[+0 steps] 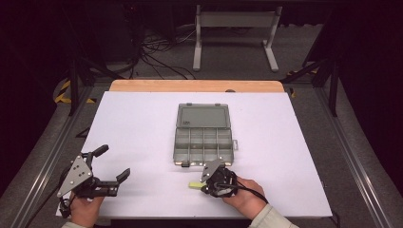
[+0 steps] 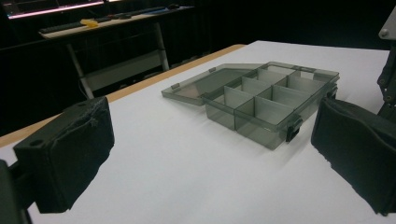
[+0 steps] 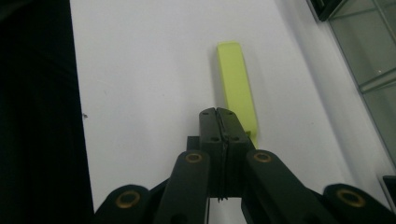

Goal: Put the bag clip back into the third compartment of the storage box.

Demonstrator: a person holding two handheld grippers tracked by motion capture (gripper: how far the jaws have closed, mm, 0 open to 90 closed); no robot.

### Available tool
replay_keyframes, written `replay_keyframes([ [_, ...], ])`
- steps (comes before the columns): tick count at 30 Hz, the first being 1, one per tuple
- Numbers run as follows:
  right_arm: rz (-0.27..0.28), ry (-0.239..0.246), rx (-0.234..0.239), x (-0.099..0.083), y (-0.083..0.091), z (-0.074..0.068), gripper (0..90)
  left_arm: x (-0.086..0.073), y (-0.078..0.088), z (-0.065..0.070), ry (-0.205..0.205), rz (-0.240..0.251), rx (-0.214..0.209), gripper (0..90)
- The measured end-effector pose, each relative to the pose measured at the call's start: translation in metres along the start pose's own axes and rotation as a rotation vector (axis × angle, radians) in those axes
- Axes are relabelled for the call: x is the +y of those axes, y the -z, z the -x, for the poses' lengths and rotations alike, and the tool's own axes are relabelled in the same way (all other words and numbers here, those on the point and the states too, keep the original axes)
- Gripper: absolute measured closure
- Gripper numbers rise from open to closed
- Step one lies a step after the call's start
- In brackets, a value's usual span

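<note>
White table [image 1: 133,128]; open grey compartment box [image 1: 204,142]; yellow-green strip [image 1: 194,185].

High view sat above the person's side, looked forward and down over the whole white table [image 1: 142,128], far off. Left gripper view rode low near the table surface, faced level across it toward the open compartment box [image 2: 261,100], mid-distance. Right gripper view pointed steeply down, very close to the tabletop, over a yellow-green strip [image 3: 237,88]. All three shared the box [image 1: 203,135] and the white top; the strip [image 1: 194,185] appeared in two.
</note>
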State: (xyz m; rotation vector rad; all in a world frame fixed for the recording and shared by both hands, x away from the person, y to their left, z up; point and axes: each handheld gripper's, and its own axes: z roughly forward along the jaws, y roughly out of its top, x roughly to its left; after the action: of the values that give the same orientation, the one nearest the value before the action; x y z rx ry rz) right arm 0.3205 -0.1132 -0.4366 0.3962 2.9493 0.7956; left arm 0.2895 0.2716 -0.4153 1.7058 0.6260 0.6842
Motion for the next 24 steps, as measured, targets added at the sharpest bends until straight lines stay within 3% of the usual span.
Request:
replay_keyframes([
  [5,0.036,0.007,0.014,0.004,0.010,-0.002,89.3,0.000,0.000,0.000,-0.003,0.000,0.001,0.1],
  [8,0.079,-0.006,0.002,0.008,0.018,-0.004,67.6,0.000,0.000,0.000,-0.001,0.000,0.002,0.1],
  [11,0.110,-0.007,-0.022,0.012,0.022,-0.004,38.1,0.000,0.000,0.000,-0.002,0.002,0.002,0.1],
  [12,0.110,-0.007,-0.022,0.012,0.022,-0.004,38.1,0.000,0.000,0.000,-0.002,0.002,0.002,0.1],
  [15,0.157,-0.012,-0.044,0.014,0.026,-0.004,21.9,0.000,0.000,0.000,-0.002,0.001,0.002,0.1],
  [18,0.163,-0.010,-0.055,0.017,0.028,-0.002,11.5,0.000,0.000,0.000,-0.002,0.000,0.002,0.1],
  [24,0.167,-0.006,-0.077,0.022,0.029,0.005,5.9,0.000,-0.001,0.001,-0.001,0.001,0.003,0.1],
])
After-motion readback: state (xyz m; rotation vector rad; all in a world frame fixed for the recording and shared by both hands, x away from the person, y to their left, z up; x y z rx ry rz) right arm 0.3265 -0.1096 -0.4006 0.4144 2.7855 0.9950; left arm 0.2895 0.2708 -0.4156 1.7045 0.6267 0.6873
